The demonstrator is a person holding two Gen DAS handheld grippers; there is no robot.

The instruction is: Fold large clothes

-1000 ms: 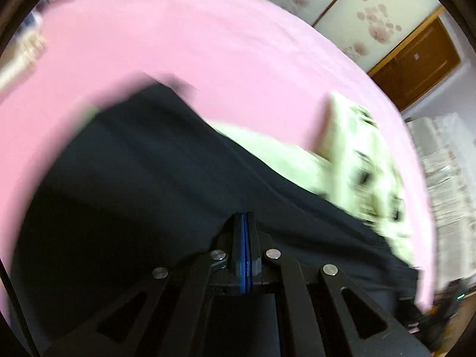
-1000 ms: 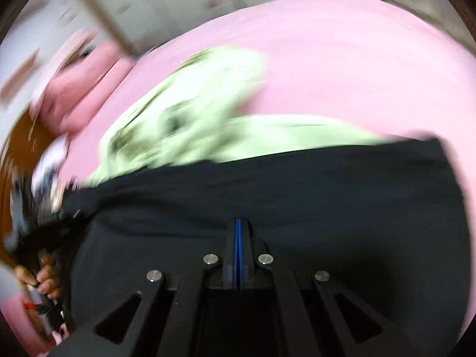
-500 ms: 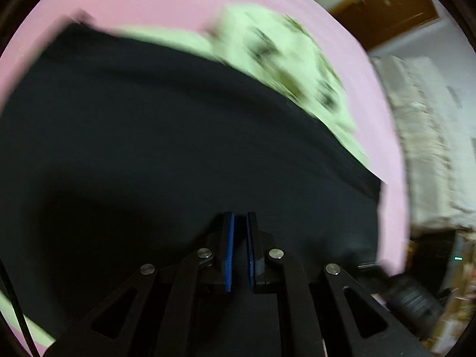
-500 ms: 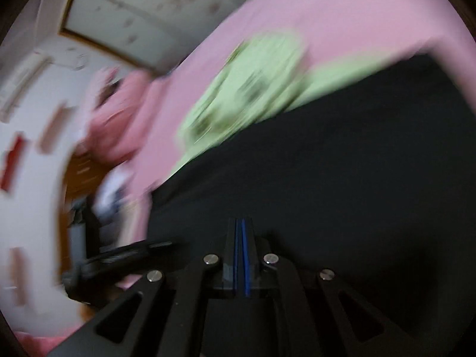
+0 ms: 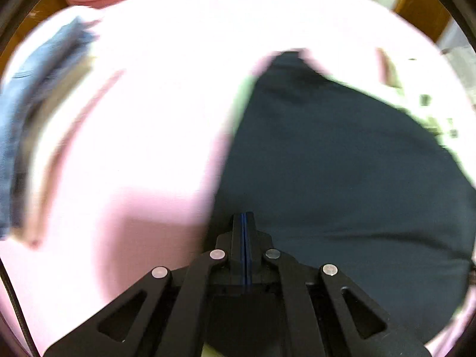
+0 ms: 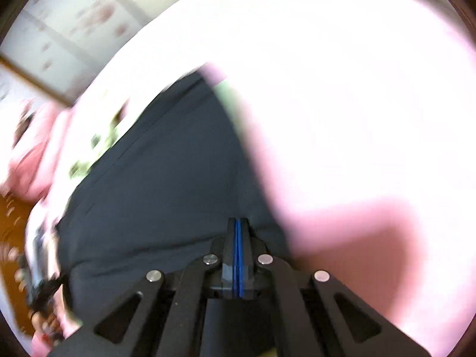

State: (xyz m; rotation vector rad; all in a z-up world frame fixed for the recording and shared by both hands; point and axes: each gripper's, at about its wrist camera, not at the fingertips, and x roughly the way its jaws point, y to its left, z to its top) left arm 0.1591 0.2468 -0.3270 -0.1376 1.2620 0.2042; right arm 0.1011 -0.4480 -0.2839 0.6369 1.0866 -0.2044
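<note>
Swung aside since a second ago, more pink bed now in view; dark garment [image 5: 342, 163] spread flat on pink bed sheet [image 5: 142, 136], over pale green patterned cloth [image 5: 431, 119]; left hand-held gripper [image 5: 244, 220] and right hand-held gripper [image 6: 237, 223] both pressed together, blue pads touching, above garment's near edge; blurred blue-grey clothes [image 5: 26, 113] far left.

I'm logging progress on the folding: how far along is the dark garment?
Done: little; the dark garment lies loosely spread on the pink bed. In hand: left gripper and right gripper are shut at its edge. Left: the folds themselves, plus the green printed garment.
</note>
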